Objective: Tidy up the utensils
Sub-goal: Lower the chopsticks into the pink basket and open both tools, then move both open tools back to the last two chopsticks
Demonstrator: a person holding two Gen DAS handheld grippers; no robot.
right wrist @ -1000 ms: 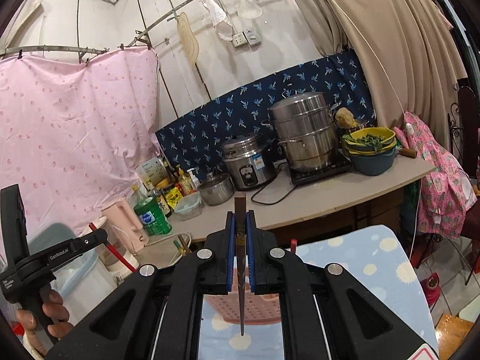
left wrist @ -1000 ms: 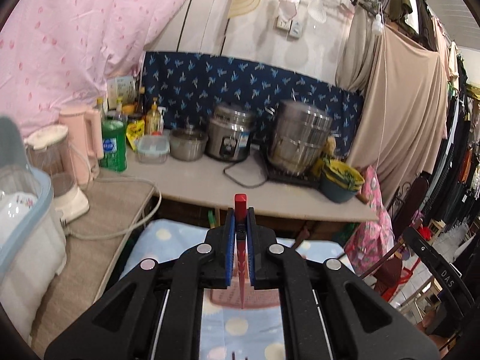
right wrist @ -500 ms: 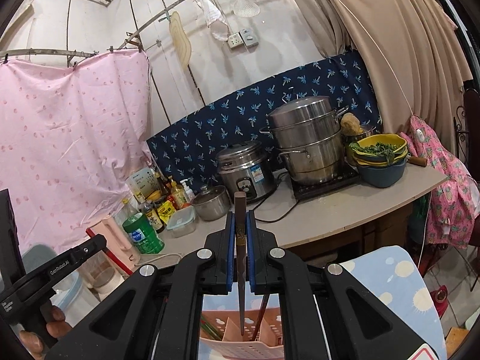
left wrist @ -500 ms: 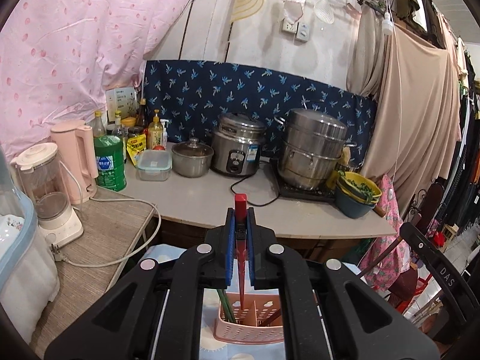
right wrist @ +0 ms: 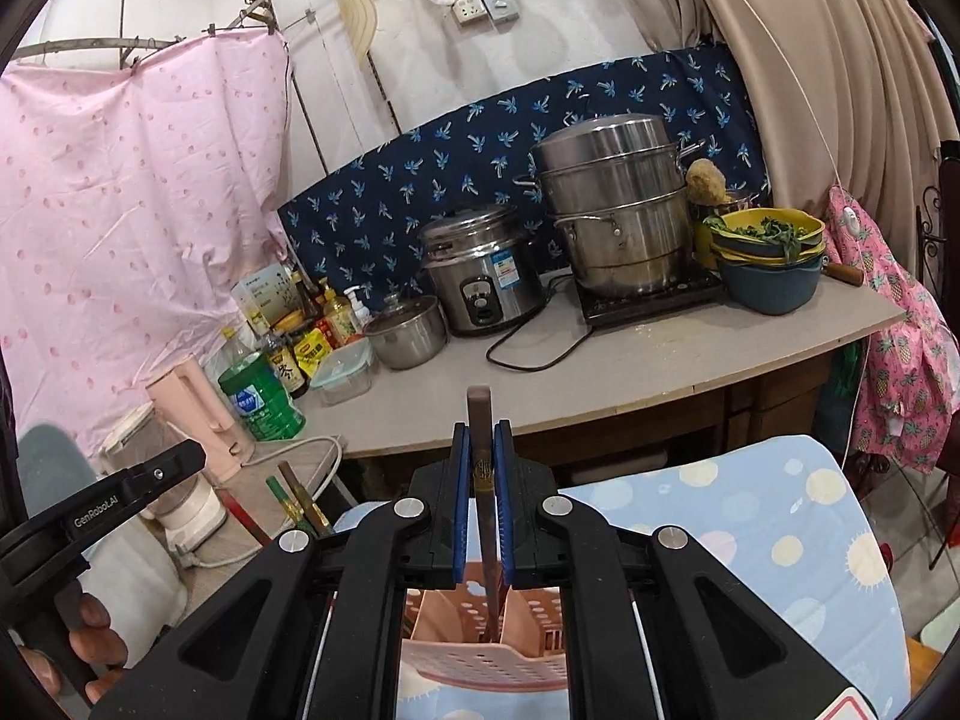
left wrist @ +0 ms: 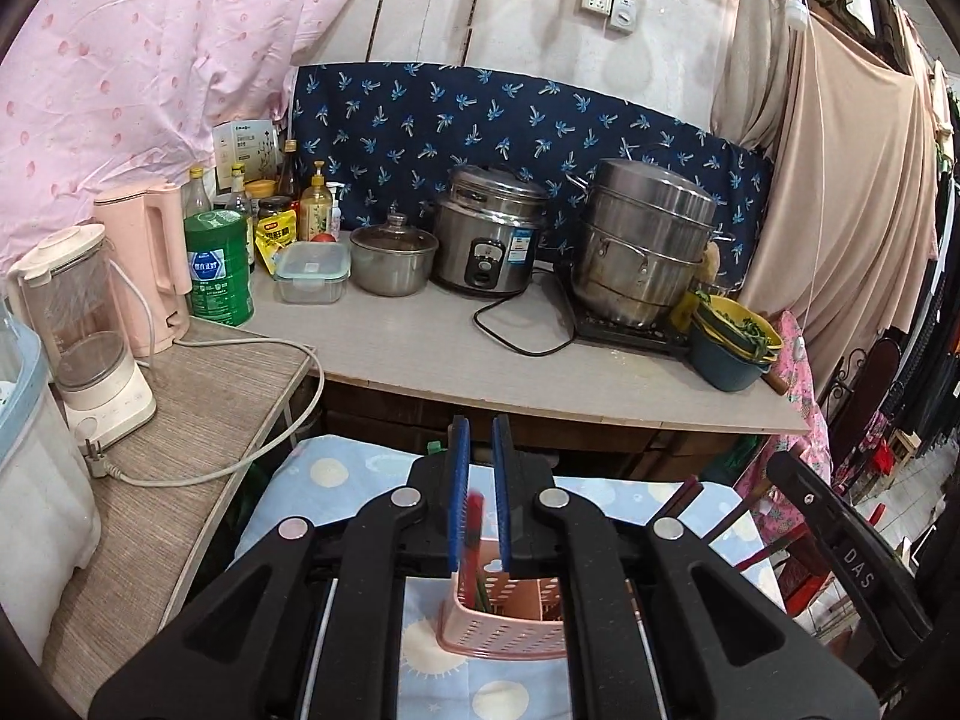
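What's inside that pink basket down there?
The pink basket holds green chopsticks and a falling red one; a brown chopstick is entering it. Its bottom is hidden behind the walls and jaws.

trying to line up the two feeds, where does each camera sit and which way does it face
Left wrist: on the left gripper, looking forward and down past its open blue pads at the pink utensil basket and kitchen counter; a blurred red chopstick shows between the pads.
Right wrist: on the right gripper, facing the same counter, shut on a brown chopstick over the basket; the person's left hand shows at lower left.
Shared: basket, rice cooker, steamer pot.
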